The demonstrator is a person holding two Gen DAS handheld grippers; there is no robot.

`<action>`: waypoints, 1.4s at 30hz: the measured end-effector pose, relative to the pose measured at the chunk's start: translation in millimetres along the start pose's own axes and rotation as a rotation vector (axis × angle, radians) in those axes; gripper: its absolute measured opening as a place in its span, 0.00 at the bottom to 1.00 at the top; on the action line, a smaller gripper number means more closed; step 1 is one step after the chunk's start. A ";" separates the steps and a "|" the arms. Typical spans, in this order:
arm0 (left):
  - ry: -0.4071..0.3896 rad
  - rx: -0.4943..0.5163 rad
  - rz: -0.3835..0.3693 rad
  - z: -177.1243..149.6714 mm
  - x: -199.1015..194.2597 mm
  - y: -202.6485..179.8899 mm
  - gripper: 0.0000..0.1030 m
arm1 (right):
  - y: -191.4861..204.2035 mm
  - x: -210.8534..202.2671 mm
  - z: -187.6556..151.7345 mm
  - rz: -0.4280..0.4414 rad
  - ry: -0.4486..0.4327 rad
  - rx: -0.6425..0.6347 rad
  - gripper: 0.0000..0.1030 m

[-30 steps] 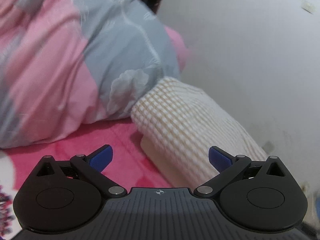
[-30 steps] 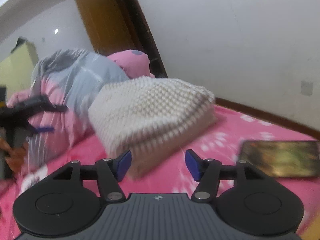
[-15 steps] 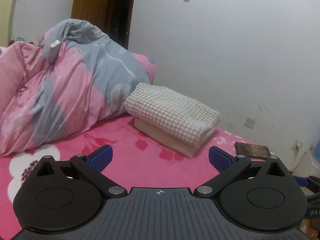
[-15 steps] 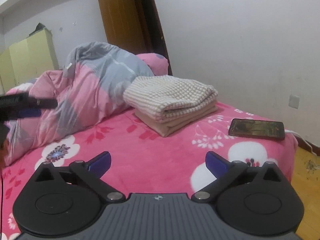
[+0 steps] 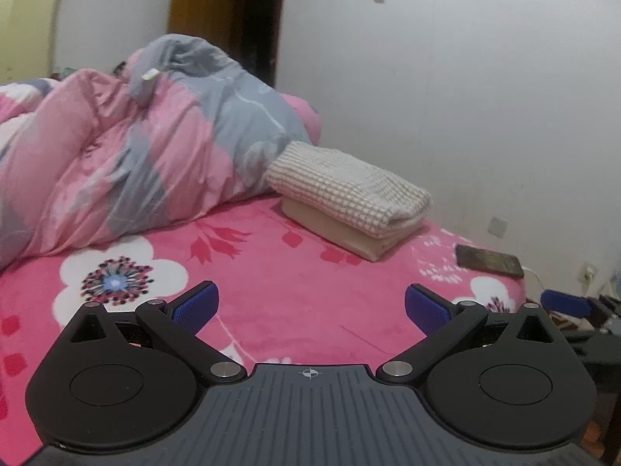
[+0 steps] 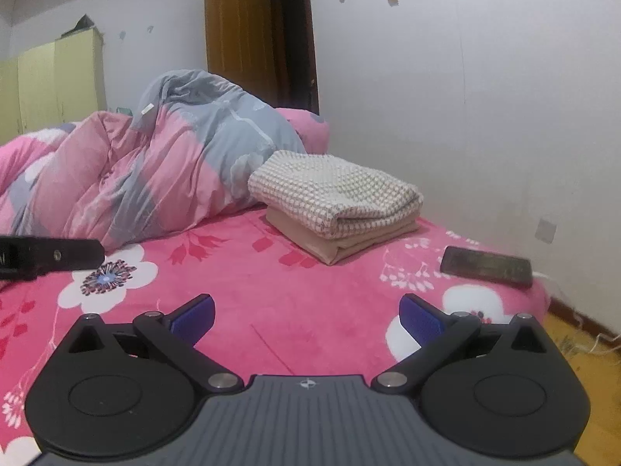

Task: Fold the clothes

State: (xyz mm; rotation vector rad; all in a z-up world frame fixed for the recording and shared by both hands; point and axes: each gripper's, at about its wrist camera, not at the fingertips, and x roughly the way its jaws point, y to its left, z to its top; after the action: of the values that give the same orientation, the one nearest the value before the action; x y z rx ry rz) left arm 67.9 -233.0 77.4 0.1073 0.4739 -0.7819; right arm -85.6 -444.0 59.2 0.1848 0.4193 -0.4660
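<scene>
Pink bed (image 6: 330, 310): quilt (image 6: 155, 178), folded clothes (image 6: 333, 209), probably phone (image 6: 487, 266).

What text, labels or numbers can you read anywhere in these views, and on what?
None can be read.
White tag on the quilt: too small to tell any print.
Phone screen: blurred picture, no legible words.
Crosshair mark on the gripper body: a symbol only.

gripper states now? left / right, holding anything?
Left gripper: open, nothing between the jaws.
Right gripper: open, jaws have just been opening, nothing between them.
</scene>
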 end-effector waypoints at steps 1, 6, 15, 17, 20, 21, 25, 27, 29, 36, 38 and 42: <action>-0.003 0.002 0.014 0.6 -0.9 -1.2 1.00 | 2.9 -1.8 0.6 -0.004 -0.005 -0.011 1.00; -0.012 0.028 0.076 2.6 -4.9 -8.6 1.00 | 11.1 -8.9 5.1 -0.010 -0.031 -0.036 1.00; -0.024 0.108 0.159 2.7 -3.4 -21.7 1.00 | 12.8 -16.0 18.0 -0.058 -0.063 -0.019 1.00; -0.029 0.135 0.178 2.1 -2.2 -25.7 1.00 | 12.4 -16.1 20.1 -0.080 -0.066 -0.020 1.00; -0.025 0.108 0.168 1.9 -1.3 -25.6 1.00 | 10.7 -15.8 22.2 -0.096 -0.066 -0.020 1.00; -0.024 0.096 0.165 1.8 -0.9 -25.0 1.00 | 11.2 -15.2 22.4 -0.103 -0.062 -0.024 1.00; -0.004 0.074 0.155 1.0 3.6 -22.2 1.00 | 15.0 -12.9 22.2 -0.138 -0.050 -0.056 1.00; 0.005 0.072 0.162 -0.3 6.5 -21.5 1.00 | 16.0 -12.9 22.2 -0.148 -0.050 -0.063 1.00; 0.013 0.064 0.159 -1.8 8.6 -20.0 1.00 | 15.8 -11.8 22.9 -0.152 -0.043 -0.060 1.00; 0.039 0.033 0.147 -3.4 10.0 -14.2 1.00 | 19.9 -10.7 26.3 -0.157 -0.036 -0.067 1.00; 0.037 0.031 0.155 -3.4 9.0 -13.6 1.00 | 22.5 -11.4 26.3 -0.152 -0.039 -0.078 1.00; 0.035 0.035 0.167 -3.7 6.9 -13.0 1.00 | 30.8 -13.9 24.8 -0.148 -0.047 -0.109 1.00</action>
State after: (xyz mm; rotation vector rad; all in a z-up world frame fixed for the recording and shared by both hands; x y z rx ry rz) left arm 61.7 -245.7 72.0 0.1908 0.4776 -0.6257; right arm -73.7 -418.1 89.9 0.0377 0.4129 -0.5903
